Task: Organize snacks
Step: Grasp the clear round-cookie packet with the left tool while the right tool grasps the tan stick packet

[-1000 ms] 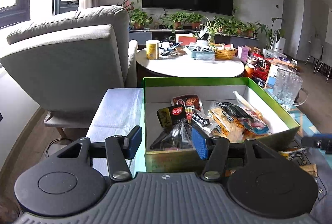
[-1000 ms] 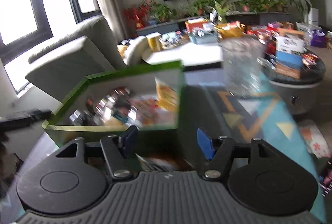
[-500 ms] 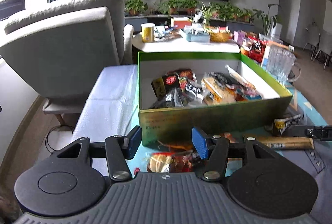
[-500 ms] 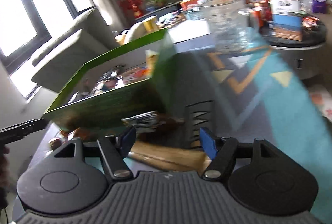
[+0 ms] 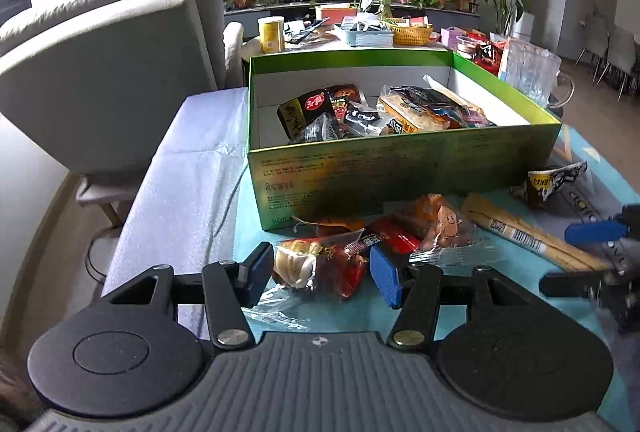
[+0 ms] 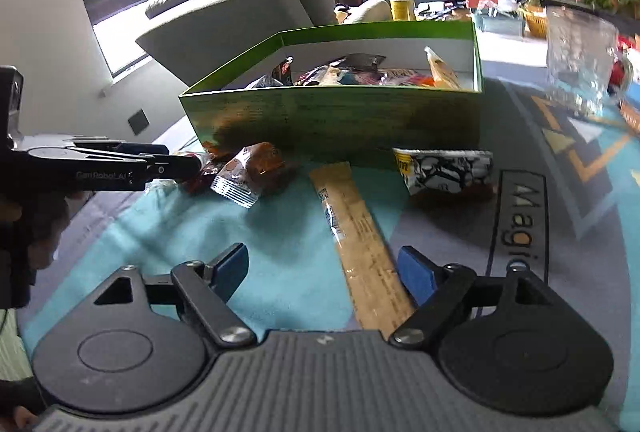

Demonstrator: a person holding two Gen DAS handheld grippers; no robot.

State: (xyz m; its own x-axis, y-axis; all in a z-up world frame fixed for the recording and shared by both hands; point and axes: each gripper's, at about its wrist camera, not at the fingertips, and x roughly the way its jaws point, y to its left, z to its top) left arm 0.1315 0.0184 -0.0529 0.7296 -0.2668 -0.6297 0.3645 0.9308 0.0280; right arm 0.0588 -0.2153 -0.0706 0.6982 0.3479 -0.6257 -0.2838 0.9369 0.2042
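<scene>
A green box [image 5: 400, 167] [image 6: 340, 115] on the teal mat holds several snack packets. Loose snacks lie in front of it. My left gripper [image 5: 320, 278] is open, low over a clear packet with red and white contents [image 5: 320, 266]; the packet lies between the pads, not squeezed. Beside it are an orange-brown packet [image 5: 440, 228] [image 6: 256, 167], a long tan stick packet [image 5: 528, 238] [image 6: 360, 244] and a black-white-yellow packet [image 5: 556, 179] [image 6: 444, 165]. My right gripper [image 6: 322, 272] [image 5: 588, 256] is open over the tan stick, which runs close to the right pad. The left gripper [image 6: 180, 163] reaches in from the left.
A glass mug [image 6: 580, 67] [image 5: 528, 71] stands right of the box. A grey armchair [image 5: 100, 71] is at the left, behind a pale cloth-covered surface [image 5: 188, 183]. A cluttered round white table [image 5: 320, 45] with a yellow can [image 5: 272, 33] lies beyond the box.
Both grippers have dropped and tilted down in front of the box. Loose packets now lie between the left fingers and the tan stick between the right fingers. Jaw widths look unchanged.
</scene>
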